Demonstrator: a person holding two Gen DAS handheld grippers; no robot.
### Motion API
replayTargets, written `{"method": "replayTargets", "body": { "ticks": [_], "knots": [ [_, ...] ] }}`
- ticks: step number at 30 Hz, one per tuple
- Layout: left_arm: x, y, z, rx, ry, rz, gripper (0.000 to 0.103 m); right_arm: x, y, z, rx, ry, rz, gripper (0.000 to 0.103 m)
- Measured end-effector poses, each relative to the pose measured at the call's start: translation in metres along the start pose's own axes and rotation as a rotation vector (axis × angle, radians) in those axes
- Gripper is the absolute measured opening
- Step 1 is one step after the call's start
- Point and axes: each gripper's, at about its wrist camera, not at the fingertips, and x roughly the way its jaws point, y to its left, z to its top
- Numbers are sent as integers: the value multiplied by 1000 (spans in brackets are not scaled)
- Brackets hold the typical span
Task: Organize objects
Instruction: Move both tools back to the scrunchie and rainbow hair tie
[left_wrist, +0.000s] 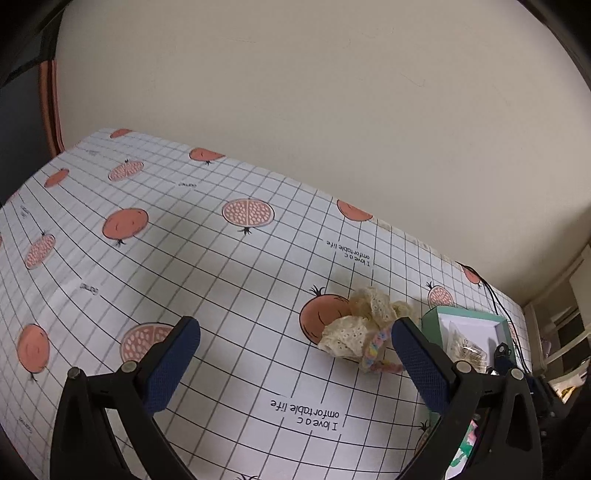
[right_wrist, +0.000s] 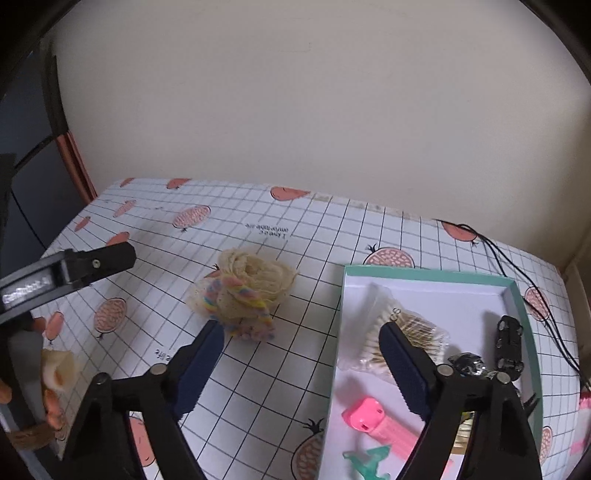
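Observation:
A cream lace scrunchie (right_wrist: 255, 284) with a pastel rainbow band (right_wrist: 255, 302) lies on the pomegranate-print tablecloth (right_wrist: 280, 369). In the left wrist view the scrunchie (left_wrist: 364, 325) sits just ahead of the right fingertip. My left gripper (left_wrist: 295, 343) is open and holds nothing. My right gripper (right_wrist: 301, 338) is open too, straddling the left wall of the teal-rimmed box (right_wrist: 424, 273), with the scrunchie just beyond its left fingertip. Inside the box lie a bag of cotton swabs (right_wrist: 402, 332), a pink clip-like item (right_wrist: 384, 421), a green piece (right_wrist: 369, 461) and a black toy car (right_wrist: 509, 343).
Black cables (right_wrist: 517, 266) run along the table's far right edge by the wall. The left gripper's body (right_wrist: 66, 277) and a person's hand (right_wrist: 48, 369) show at the left of the right wrist view. Shelving (left_wrist: 565, 332) stands right of the table.

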Motion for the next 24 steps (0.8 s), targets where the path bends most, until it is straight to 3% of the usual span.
{"method": "replayTargets", "body": {
  "ticks": [4, 10, 14, 19, 22, 24],
  "knots": [
    [13, -1, -2, -44, 32, -34, 103, 17, 6, -2, 0, 29, 8, 78],
    [34, -12, -8, -25, 64, -53, 103, 36, 16, -1, -33, 53, 4, 65],
    [45, -13, -8, -29, 69, -68, 96, 49, 19, 1, -36, 68, 4, 55],
    [55, -14, -8, -45, 73, -87, 96, 64, 23, 1, -41, 89, 12, 46],
    [59, -17, -9, -43, 73, -92, 95, 68, 23, -1, -27, 96, 17, 30],
    [60, -17, -10, -44, 75, -95, 95, 71, 22, -2, -11, 101, 17, 12]
  ]
}}
